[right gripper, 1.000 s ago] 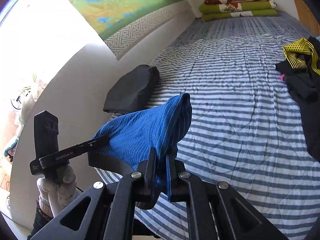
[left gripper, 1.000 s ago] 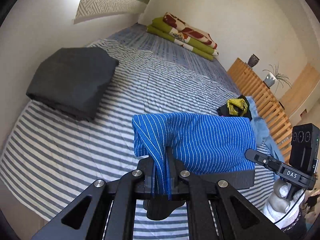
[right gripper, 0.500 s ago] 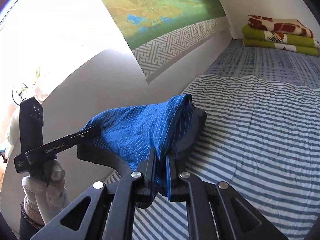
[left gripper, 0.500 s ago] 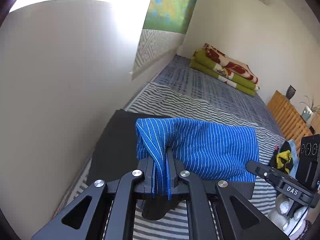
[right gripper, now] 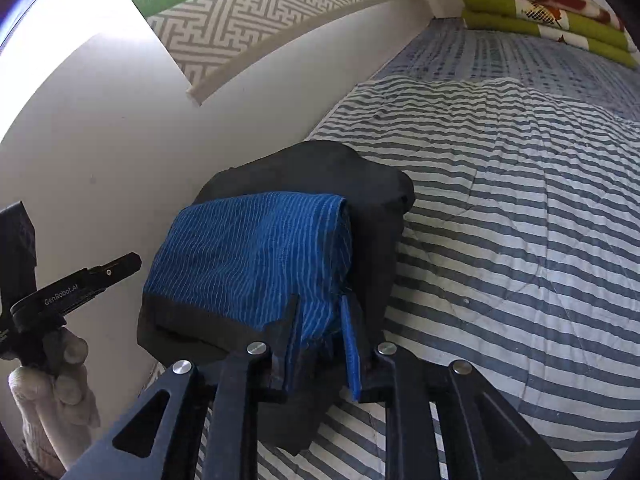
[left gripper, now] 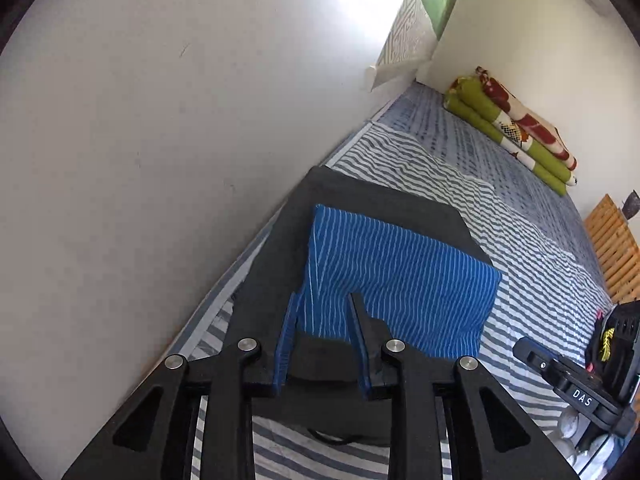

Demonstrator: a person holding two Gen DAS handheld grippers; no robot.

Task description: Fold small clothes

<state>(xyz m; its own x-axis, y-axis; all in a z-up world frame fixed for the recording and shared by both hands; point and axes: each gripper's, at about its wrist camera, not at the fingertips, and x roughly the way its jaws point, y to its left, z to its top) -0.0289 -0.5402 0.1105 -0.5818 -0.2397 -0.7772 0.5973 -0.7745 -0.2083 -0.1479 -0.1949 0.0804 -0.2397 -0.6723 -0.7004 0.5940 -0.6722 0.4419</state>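
Both grippers, left point(left gripper: 324, 316) and right point(right gripper: 320, 316), are spread around the folded blue shorts point(left gripper: 396, 280) on the dark pile point(left gripper: 380, 204). Risk: fingers snagging cloth toward 6 o'clock, undoing the fold.

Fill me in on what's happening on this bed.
A person is working with two handheld grippers. The folded blue striped garment lies on top of a dark folded pile by the wall, on the striped bed cover. Both the left gripper and the right gripper are open, with their fingers on either side of the garment's near edge.
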